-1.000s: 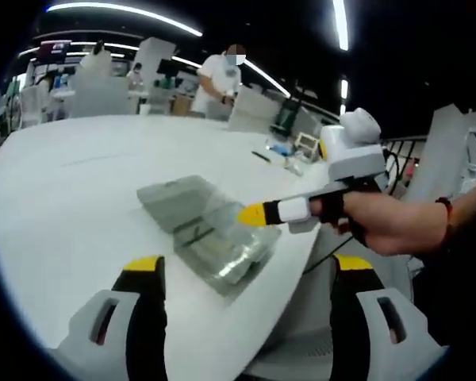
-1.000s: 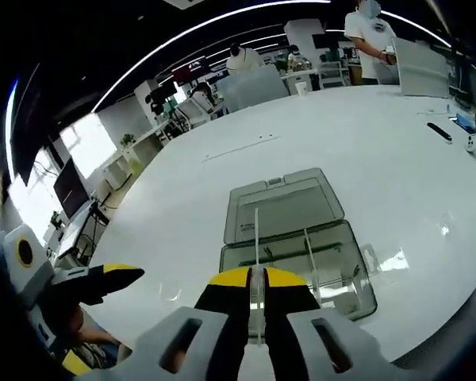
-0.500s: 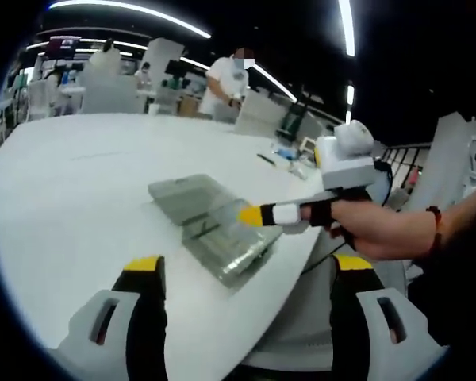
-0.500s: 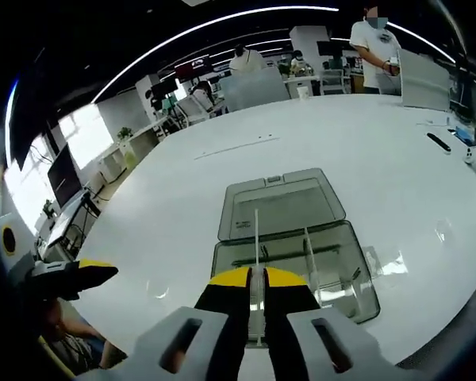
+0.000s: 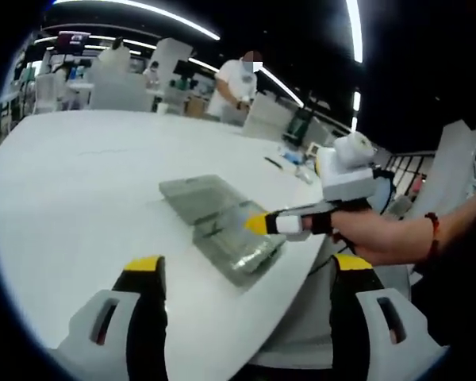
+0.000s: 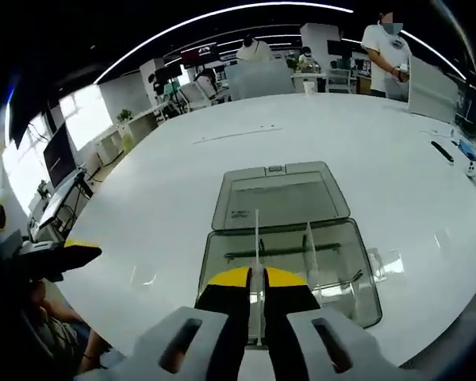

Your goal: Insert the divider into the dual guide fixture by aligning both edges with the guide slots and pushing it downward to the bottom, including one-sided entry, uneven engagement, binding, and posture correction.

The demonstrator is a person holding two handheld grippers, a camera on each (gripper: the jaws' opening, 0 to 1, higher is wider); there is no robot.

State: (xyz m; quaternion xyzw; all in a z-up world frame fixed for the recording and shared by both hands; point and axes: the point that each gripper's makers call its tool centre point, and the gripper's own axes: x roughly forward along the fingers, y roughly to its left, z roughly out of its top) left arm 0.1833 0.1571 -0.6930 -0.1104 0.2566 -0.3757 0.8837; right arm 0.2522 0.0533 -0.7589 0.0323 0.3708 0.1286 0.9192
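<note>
In the left gripper view, the left gripper (image 5: 246, 274) stands wide apart with nothing between its yellow-tipped jaws, held above the near edge of the white table (image 5: 79, 190). Further right, on the table near that edge, lies the clear box (image 5: 226, 226), its lid flat beside the tray. The right gripper (image 5: 260, 224) comes in from the right, its yellow tips over the tray, gripped by a hand (image 5: 381, 234) with a red band at the wrist. Behind, a person (image 5: 236, 83) in a white shirt stands at the far side of the table.

In the right gripper view, the left gripper (image 6: 67, 254) shows at the far left, off the table's edge. At centre, the right gripper (image 6: 256, 278) is pressed narrow on the divider (image 6: 256, 238), a thin clear sheet seen edge-on that rises upright from between the jaws. It stands over the near part of the tray (image 6: 289, 266); whether its lower edge sits in a slot cannot be told. Just right of it a second clear sheet (image 6: 308, 250) stands upright in the tray. The open lid (image 6: 282, 197) lies flat beyond the tray, touching it along the hinge. Small dark items (image 6: 444, 151) lie far right on the table, and people stand at desks behind.
</note>
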